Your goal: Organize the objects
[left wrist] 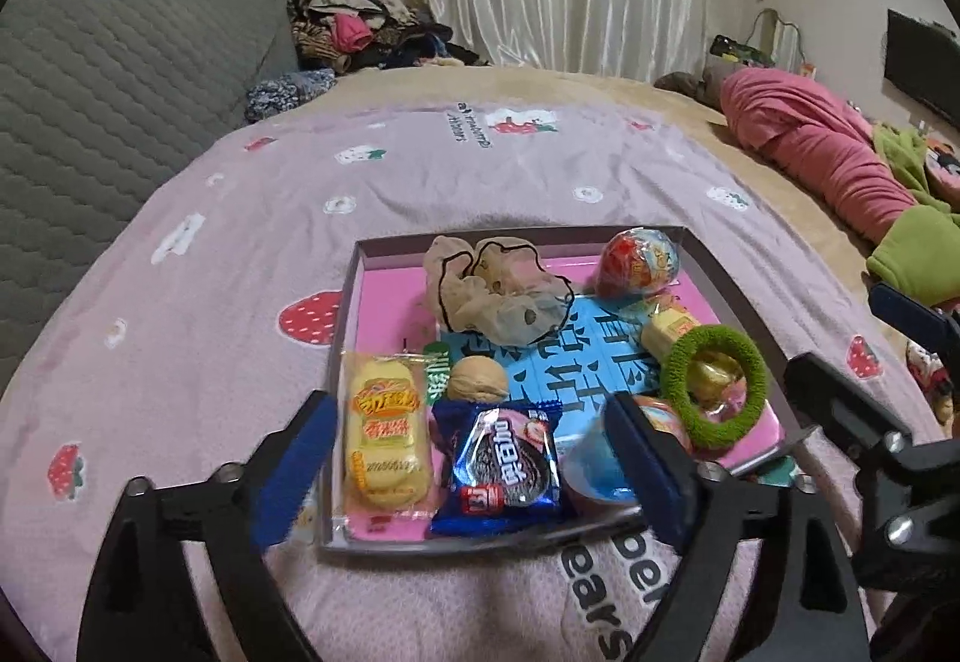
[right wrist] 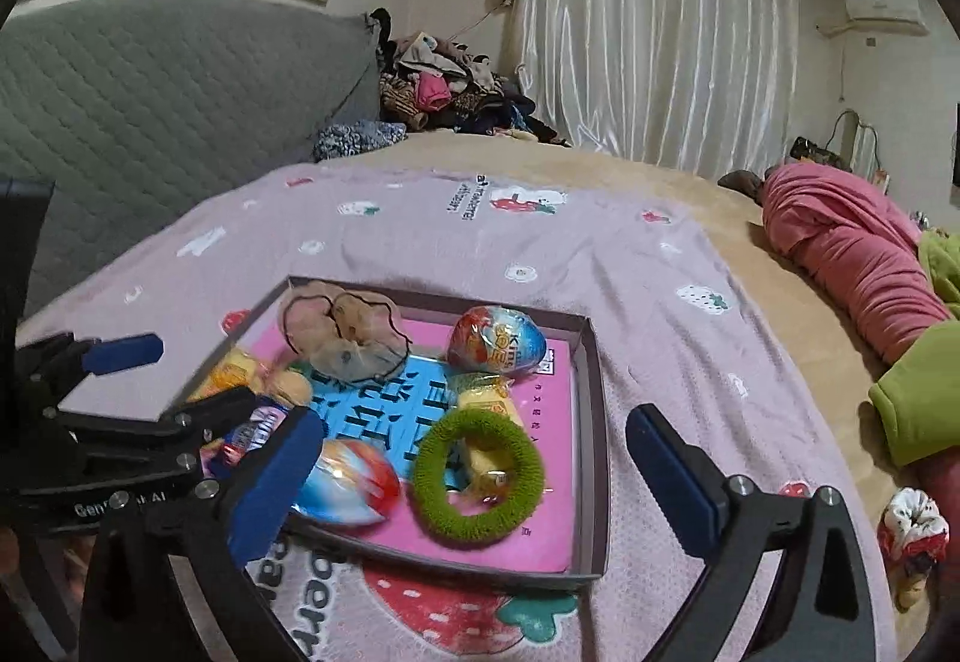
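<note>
A shallow grey box with a pink floor (left wrist: 384,278) (right wrist: 591,422) lies on the pink blanket. In it are a beige scrunchie (left wrist: 492,290) (right wrist: 345,332), two foil eggs (left wrist: 639,263) (right wrist: 495,341) (right wrist: 351,479), a green hair ring (left wrist: 714,386) (right wrist: 477,473), a walnut (left wrist: 477,379), a yellow cake pack (left wrist: 384,437) and a blue Oreo pack (left wrist: 504,467). My left gripper (left wrist: 468,476) is open and empty, hovering over the box's near end above the Oreo pack. My right gripper (right wrist: 474,482) is open and empty over the box's near right part.
The box sits on a strawberry-print blanket (left wrist: 240,254) on a bed. A grey quilted headboard (left wrist: 108,80) is on the left. Clothes (left wrist: 360,26) are piled at the far side. A pink bundle (right wrist: 852,254) and green fabric (right wrist: 918,410) lie right. A red-white scrunchie (right wrist: 912,533) lies outside the box.
</note>
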`<state>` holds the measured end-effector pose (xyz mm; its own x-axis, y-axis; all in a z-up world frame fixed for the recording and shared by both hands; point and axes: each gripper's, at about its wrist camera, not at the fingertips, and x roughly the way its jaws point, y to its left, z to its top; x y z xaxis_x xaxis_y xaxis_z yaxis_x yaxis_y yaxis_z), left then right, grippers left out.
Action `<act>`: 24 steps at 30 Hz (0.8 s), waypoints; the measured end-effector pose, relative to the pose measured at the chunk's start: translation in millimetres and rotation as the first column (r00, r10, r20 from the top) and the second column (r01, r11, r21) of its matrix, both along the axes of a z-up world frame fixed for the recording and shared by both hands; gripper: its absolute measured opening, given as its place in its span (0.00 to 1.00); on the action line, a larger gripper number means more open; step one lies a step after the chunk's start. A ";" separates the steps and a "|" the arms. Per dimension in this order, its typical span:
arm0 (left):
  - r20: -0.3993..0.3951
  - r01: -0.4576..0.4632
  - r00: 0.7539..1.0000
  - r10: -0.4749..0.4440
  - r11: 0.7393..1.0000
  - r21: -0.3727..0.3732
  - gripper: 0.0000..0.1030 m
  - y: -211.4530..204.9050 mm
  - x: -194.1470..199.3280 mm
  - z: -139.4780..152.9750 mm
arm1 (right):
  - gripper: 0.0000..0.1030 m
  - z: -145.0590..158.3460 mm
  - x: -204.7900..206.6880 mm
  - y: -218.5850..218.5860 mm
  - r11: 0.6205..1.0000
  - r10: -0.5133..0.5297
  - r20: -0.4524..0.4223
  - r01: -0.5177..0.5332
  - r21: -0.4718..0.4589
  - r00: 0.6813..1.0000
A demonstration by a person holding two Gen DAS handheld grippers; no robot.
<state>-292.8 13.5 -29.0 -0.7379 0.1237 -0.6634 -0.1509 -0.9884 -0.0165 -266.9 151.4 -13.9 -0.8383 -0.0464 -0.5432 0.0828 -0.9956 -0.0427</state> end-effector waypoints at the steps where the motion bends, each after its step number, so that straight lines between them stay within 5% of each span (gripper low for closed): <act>1: -0.007 -0.002 1.000 0.002 1.000 0.009 0.95 -1.8 6.0 3.8 | 0.99 2.5 2.2 1.1 1.000 0.005 -0.004 -0.005 -0.014 1.000; 11: -0.002 -0.019 1.000 0.019 0.999 0.032 1.00 -20.7 52.4 32.8 | 0.99 35.5 30.6 9.5 0.999 -0.023 0.004 0.023 -0.049 1.000; 24: -0.096 -0.045 0.994 0.044 0.999 -0.008 1.00 -24.4 124.3 92.0 | 0.99 81.6 97.7 -6.4 0.999 0.001 -0.042 -0.003 -0.042 0.999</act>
